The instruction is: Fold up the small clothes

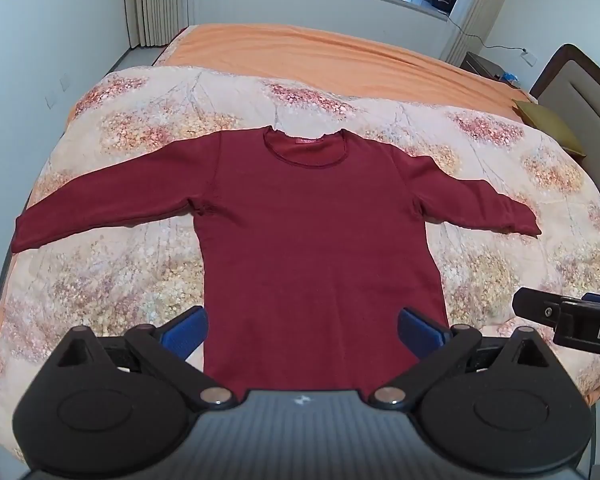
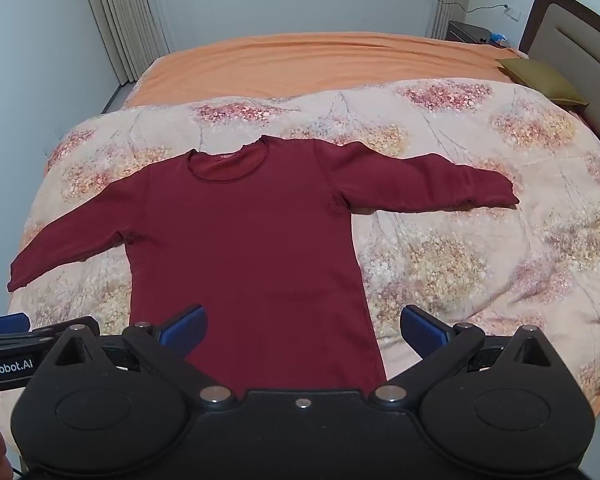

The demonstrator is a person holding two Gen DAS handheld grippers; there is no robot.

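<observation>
- Dark red long-sleeved top: flat on your floral quilt, sleeves spread, hem at the near edge.
- Your left gripper: fingers apart, above the hem.
- Your right gripper: fingers apart, over the hem's right corner.

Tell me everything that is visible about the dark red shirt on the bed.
The dark red shirt is a long-sleeved top of soft knit-looking fabric with a round neck and a red label inside the collar. It lies flat and unfolded, front side up, on the floral quilt, both sleeves spread outward, hem toward the cameras. Neither the left gripper nor the right gripper holds it; both are open.
</observation>
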